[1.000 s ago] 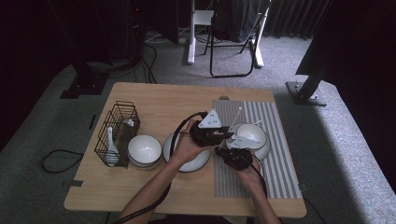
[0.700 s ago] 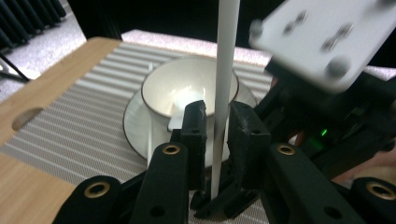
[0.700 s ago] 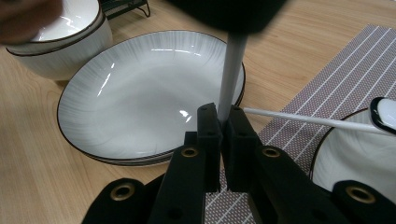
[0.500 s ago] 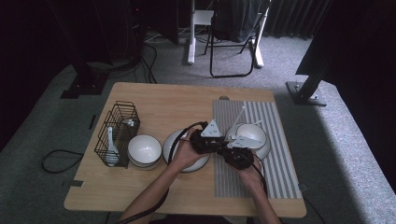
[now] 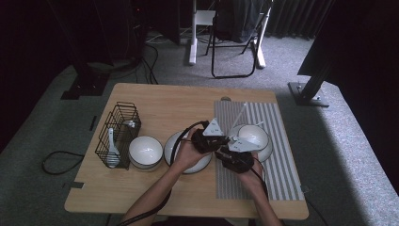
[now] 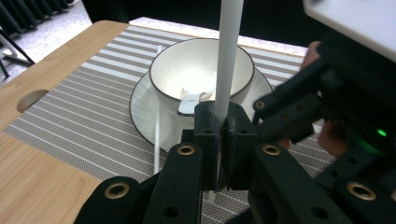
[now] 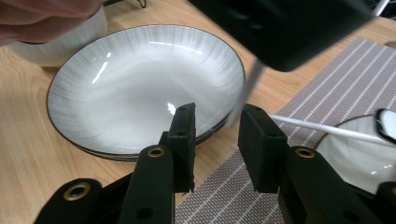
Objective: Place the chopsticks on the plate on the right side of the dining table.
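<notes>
My left gripper [image 6: 223, 121] is shut on a thin white chopstick [image 6: 229, 46] that stands upright between its pads. Its jaws have just been closing on it. My right gripper [image 7: 217, 123] is open, its jaws have just been opening. The chopstick's lower end [image 7: 250, 84] hangs blurred in the gap, close to the right-hand pad, with no pad pressing on it. In the high view the left gripper [image 5: 207, 139] and right gripper [image 5: 233, 153] sit side by side between the grey plate [image 5: 175, 143] and the white bowl [image 5: 254, 134].
The bowl [image 6: 201, 70] holds a spoon [image 6: 191, 103] and stands on a saucer [image 6: 142, 100] on the striped mat [image 6: 79, 107]. A second chopstick [image 6: 157, 107] lies beside it. A second bowl [image 5: 146, 150] and a wire basket [image 5: 117, 134] stand at the left.
My left gripper has sunk a little toward the right gripper, with the chopstick in it. The right hand has stayed where it was.
</notes>
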`<state>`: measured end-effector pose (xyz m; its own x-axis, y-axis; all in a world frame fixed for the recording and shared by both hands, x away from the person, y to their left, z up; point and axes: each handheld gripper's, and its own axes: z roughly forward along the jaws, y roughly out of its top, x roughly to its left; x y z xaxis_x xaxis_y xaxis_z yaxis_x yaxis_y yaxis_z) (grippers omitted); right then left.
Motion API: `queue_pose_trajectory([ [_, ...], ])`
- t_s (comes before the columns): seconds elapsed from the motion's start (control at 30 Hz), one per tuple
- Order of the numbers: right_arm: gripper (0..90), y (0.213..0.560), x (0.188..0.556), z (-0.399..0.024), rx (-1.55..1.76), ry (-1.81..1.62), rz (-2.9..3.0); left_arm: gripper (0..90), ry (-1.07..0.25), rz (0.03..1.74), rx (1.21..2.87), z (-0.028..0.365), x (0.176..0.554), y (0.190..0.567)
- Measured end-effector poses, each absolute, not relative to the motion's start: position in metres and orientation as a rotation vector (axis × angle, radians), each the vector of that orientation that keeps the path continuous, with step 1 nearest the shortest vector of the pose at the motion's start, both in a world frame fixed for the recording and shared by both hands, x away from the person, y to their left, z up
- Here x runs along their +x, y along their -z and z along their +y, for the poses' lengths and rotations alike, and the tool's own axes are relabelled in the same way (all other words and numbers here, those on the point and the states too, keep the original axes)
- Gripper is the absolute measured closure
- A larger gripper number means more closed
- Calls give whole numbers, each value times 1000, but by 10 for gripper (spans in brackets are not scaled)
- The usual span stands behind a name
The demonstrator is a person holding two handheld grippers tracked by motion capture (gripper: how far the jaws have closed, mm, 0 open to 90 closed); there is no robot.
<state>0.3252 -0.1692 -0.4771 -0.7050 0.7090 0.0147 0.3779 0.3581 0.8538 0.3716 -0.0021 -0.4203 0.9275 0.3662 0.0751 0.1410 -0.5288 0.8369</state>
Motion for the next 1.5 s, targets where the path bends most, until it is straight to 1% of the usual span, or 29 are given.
queue_pose_trajectory([
  [0.67, 657, 474, 316, -154, 820, -1297, 2289, 866, -228, 430, 2080, -5, 379, 433],
  [0.77, 650, 474, 316, -154, 817, -1295, 2288, 866, -232, 428, 2082, -4, 379, 433],
  [1.0, 602, 476, 315, -156, 808, -1242, 2288, 866, -250, 439, 2086, 1, 382, 432],
  [1.5, 576, 484, 311, -169, 835, -1190, 2294, 866, -309, 456, 2106, 8, 399, 436],
])
